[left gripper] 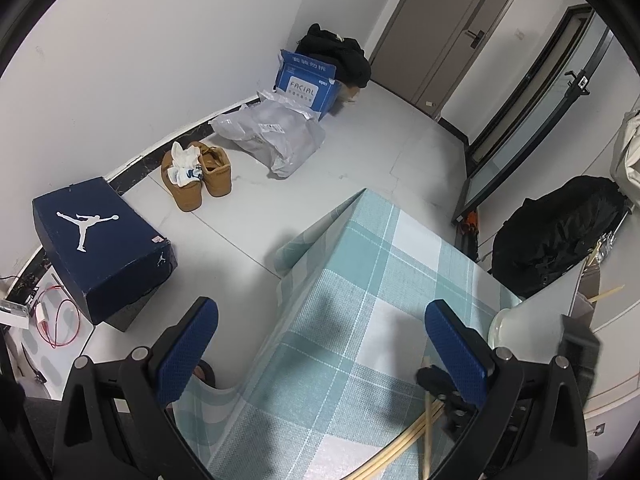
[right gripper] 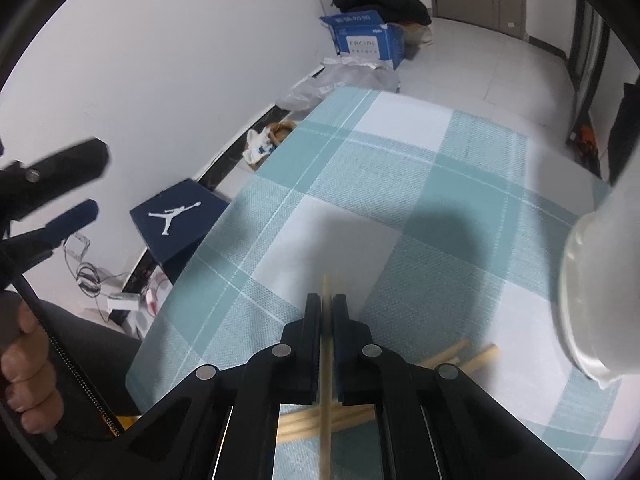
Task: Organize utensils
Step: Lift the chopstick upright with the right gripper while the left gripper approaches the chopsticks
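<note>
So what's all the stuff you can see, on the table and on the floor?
chopsticks: several, tan, lying on the table; one pinched in the right gripper
tablecloth: one, green and white checks, over the table
bowl: one, white, right table edge
shoebox: one, dark blue, floor by wall
shoes: a pair, tan, floor, socks tucked in
blue box: one, far floor
plastic bag: one, grey, floor
black bag: one, right
left gripper: open, empty
right gripper: shut

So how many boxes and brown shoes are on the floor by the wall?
Boxes: 2, the navy shoe box and the blue carton
Brown shoes: 2, the shoe with socks and the shoe beside it
Total: 4
</note>
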`<state>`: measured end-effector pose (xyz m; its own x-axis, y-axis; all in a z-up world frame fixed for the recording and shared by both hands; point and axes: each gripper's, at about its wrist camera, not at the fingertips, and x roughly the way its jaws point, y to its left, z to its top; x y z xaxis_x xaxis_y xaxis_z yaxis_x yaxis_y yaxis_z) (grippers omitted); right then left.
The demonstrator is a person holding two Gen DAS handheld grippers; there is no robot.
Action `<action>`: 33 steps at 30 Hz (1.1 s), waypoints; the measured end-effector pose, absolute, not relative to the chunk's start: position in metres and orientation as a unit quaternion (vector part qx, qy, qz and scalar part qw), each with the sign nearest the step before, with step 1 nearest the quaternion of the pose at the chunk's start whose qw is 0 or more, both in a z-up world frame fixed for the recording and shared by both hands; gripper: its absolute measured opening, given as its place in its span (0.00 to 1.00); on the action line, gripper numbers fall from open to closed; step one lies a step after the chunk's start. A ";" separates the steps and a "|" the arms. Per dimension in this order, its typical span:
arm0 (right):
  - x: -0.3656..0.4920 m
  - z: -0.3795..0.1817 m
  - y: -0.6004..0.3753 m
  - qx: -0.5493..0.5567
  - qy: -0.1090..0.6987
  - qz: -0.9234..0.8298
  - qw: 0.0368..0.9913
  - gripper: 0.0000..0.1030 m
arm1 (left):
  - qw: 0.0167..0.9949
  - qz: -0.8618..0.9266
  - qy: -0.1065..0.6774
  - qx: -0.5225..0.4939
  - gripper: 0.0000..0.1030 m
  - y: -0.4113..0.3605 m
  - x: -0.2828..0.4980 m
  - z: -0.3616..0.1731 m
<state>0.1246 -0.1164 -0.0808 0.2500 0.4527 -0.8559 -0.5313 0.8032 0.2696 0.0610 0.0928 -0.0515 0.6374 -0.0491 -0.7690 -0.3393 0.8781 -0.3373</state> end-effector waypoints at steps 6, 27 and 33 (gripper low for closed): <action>0.113 -0.049 -0.153 -0.007 0.495 0.300 0.815 0.05 | 0.874 0.067 0.433 -0.209 0.99 0.079 0.066 -0.056; 0.078 0.016 -0.289 0.134 0.381 0.267 0.875 0.05 | 0.829 -0.078 0.550 0.073 0.99 -0.028 0.068 -0.098; 0.070 0.017 -0.302 0.125 0.376 0.263 0.880 0.05 | 0.802 -0.068 0.588 0.080 0.98 -0.024 0.074 -0.107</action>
<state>0.0696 -0.3015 0.0166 0.5783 0.5574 -0.5957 -0.3696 0.8300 0.4178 0.0740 -0.0236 -0.1070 0.2995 -0.0159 -0.9540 0.2033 0.9780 0.0475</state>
